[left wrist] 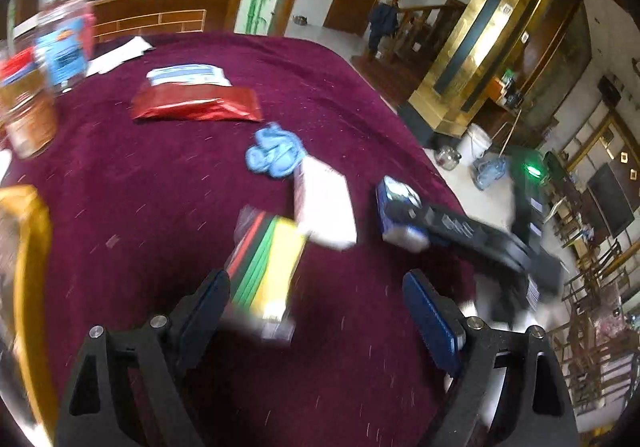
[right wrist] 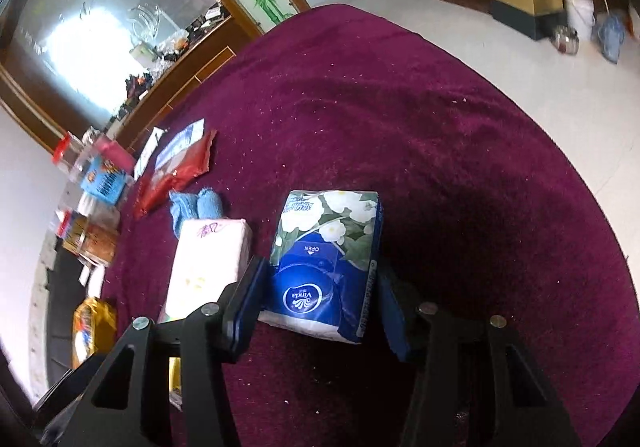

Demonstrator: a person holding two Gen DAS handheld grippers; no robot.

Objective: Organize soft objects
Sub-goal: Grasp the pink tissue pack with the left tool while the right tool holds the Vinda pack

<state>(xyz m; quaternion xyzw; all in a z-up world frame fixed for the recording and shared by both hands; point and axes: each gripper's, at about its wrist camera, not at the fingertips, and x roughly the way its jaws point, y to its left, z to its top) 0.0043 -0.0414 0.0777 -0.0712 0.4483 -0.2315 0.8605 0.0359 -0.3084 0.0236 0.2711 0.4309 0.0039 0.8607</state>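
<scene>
A blue Vinda tissue pack (right wrist: 328, 259) with white flowers lies on the maroon tablecloth (right wrist: 440, 127), and my right gripper (right wrist: 320, 273) is shut on it, a pad against each long side. In the left wrist view that pack (left wrist: 396, 207) shows at the right with the right gripper (left wrist: 412, 223) on it. A white tissue pack (right wrist: 208, 259) lies just left of it, and a crumpled light-blue cloth (right wrist: 196, 207) behind that. My left gripper (left wrist: 316, 283) hangs open above a clear packet of red, green and yellow sheets (left wrist: 268, 263); the white tissue pack (left wrist: 324, 203) and the blue cloth (left wrist: 274, 151) lie beyond it.
A red foil pouch (left wrist: 196, 103) and a white-and-blue packet (left wrist: 188, 75) lie farther back. Clear jars (left wrist: 64, 47) stand at the left edge, and a yellow bag (right wrist: 94, 327) lies near left. The table's round edge drops to a tiled floor on the right.
</scene>
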